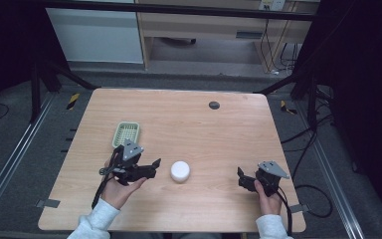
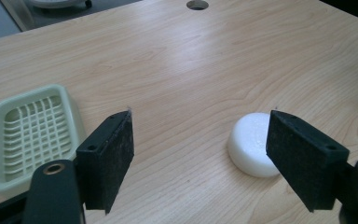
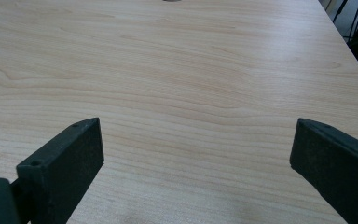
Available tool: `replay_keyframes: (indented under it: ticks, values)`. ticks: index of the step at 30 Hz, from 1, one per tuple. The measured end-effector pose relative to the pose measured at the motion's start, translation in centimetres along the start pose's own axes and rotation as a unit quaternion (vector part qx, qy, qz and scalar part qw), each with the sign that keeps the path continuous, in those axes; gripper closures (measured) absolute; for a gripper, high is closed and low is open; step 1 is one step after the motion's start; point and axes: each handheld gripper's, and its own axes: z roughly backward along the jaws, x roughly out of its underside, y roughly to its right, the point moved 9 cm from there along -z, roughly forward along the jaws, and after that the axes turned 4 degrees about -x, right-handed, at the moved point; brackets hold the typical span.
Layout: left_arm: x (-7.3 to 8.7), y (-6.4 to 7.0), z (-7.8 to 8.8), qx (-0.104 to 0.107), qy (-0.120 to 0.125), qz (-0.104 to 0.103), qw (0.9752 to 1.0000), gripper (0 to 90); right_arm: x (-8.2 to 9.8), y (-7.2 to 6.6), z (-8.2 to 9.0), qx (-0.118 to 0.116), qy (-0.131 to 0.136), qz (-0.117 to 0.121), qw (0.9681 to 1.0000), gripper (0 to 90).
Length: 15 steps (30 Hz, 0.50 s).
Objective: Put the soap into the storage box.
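On the table (image 1: 219, 129), the green tray (image 1: 127, 134) was seen just behind the left gripper (image 2: 200, 149), whose jaws were spread near the white puck (image 2: 251, 142), while the right gripper (image 3: 198, 163) was held wide open over bare wood.

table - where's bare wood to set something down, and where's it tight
The far half of the table is bare, save the small hole. So is the stretch between the white puck and the right gripper. It is tight at near left, where the green tray, left gripper and puck cluster.
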Motion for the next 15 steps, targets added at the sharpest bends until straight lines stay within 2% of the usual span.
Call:
replay_keyframes:
  ticks: [9, 12, 15]
  values:
    - [0.4, 2.0, -1.8, 0.012, -0.014, -0.001, 0.9998, 21.1, 0.1, -0.2, -0.2, -0.004, -0.001, 0.001, 1.0, 3.0]
    - [0.7, 2.5, -2.5, 0.011, -0.022, -0.009, 0.9996, 19.9, 0.1, -0.3, -0.2, -0.005, -0.002, 0.004, 1.0, 3.0]
    - [1.0, 3.1, -3.2, 0.011, -0.03, -0.007, 0.9995, 19.4, 0.1, -0.3, -0.2, -0.004, -0.003, 0.005, 1.0, 3.0]
